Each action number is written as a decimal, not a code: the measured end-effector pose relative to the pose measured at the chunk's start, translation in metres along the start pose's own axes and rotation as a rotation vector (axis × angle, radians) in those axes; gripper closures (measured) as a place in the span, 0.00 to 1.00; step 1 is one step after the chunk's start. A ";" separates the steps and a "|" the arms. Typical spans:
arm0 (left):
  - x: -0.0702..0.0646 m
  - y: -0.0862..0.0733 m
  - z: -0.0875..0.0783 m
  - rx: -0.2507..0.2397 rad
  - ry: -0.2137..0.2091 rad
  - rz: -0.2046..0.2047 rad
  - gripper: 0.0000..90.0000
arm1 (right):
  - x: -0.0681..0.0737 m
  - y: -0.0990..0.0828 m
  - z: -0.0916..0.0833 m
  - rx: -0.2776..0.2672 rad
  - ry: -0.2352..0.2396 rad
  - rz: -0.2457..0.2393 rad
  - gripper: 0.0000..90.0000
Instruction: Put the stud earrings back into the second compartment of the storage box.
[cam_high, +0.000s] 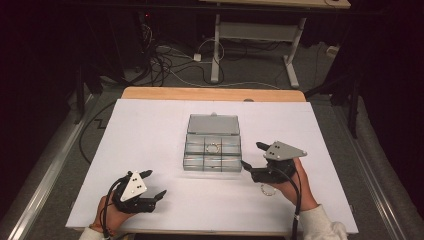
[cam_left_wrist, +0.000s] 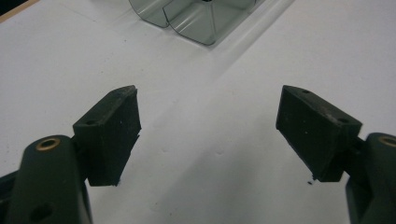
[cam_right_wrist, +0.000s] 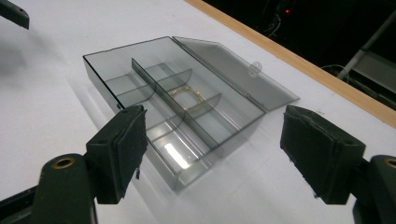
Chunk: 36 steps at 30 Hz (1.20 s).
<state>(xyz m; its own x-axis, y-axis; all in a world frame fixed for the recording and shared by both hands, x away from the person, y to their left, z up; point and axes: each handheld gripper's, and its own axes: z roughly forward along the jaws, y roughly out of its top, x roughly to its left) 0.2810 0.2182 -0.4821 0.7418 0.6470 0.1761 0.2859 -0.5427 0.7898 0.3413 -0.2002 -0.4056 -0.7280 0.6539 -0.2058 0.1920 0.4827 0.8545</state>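
Two black tongs, left (cam_high: 156, 186) and right (cam_high: 251, 156), gape empty over the white surface (cam_high: 150, 130). One small ring (cam_high: 268, 190) lies beside the right hand (cam_high: 292, 187). Farther, a smoky clear-plastic compartment box (cam_high: 212, 155), lid open, holds a gold ring (cam_high: 213, 148).

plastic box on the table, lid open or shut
Open. The box has its lid folded back flat on the table, and a ring shows inside a middle compartment.

There was one clear box (cam_high: 212, 145) on the table (cam_high: 150, 125), its lid open, divided into six compartments. Two rings were seen: one (cam_high: 213, 148) inside the box, one (cam_high: 268, 190) on the table. Two grippers were there, left (cam_high: 155, 185) and right (cam_high: 252, 155).
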 end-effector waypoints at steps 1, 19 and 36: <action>0.000 0.000 0.000 0.000 0.000 0.001 0.24 | 0.000 -0.002 -0.003 0.001 -0.001 0.007 0.26; 0.000 0.001 -0.001 -0.002 0.003 0.011 0.24 | -0.010 -0.067 -0.030 0.148 0.011 0.083 0.25; -0.001 0.001 0.001 0.009 0.002 0.022 0.24 | -0.001 -0.090 -0.016 0.308 0.072 0.083 0.30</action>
<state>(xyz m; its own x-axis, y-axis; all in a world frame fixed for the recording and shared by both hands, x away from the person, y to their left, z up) 0.2817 0.2163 -0.4821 0.7466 0.6360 0.1949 0.2750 -0.5619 0.7802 0.3140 -0.2534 -0.4749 -0.7441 0.6609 -0.0976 0.4351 0.5902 0.6800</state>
